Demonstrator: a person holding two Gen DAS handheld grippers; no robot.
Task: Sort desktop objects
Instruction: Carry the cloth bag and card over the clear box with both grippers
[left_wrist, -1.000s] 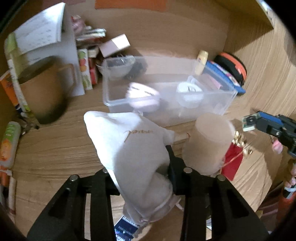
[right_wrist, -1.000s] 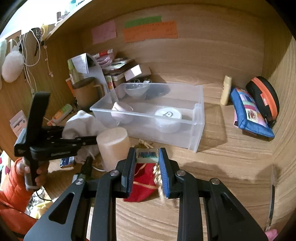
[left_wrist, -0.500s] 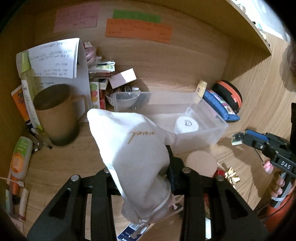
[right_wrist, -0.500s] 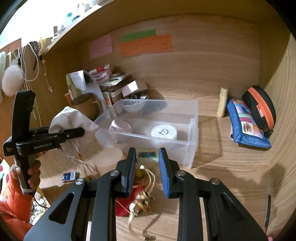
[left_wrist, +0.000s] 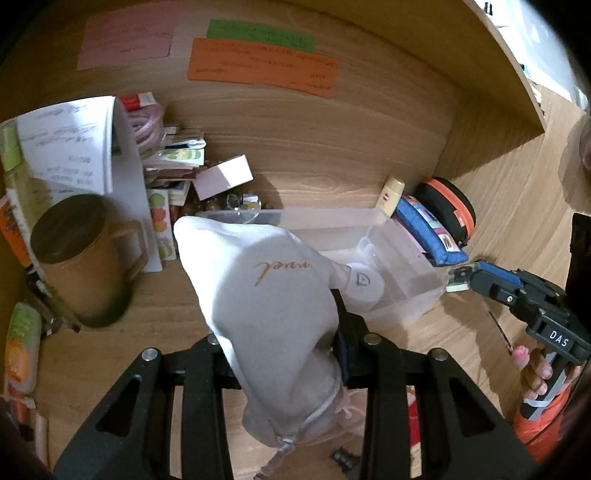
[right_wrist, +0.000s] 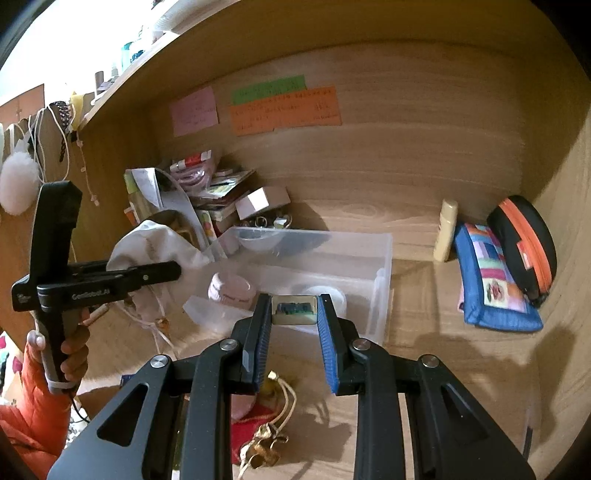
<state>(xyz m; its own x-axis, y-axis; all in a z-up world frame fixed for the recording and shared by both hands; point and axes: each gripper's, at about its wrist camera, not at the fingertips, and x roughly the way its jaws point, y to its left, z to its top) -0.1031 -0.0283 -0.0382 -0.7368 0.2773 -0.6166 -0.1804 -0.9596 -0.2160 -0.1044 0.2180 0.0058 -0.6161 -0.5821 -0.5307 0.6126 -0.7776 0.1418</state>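
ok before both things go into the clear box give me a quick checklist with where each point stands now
1. Left hand-held gripper has the white drawstring pouch clamped: ok.
2. Right hand-held gripper shut on the small green-faced block: ok.
3. Clear plastic box open on top: ok.
4. Free floor space inside the box beside the white round tub and the pink tub: ok, though the pouch is bulky.
5. Pouch cords hanging clear of the box rim: cannot tell.
6. The two grippers apart from each other: ok.
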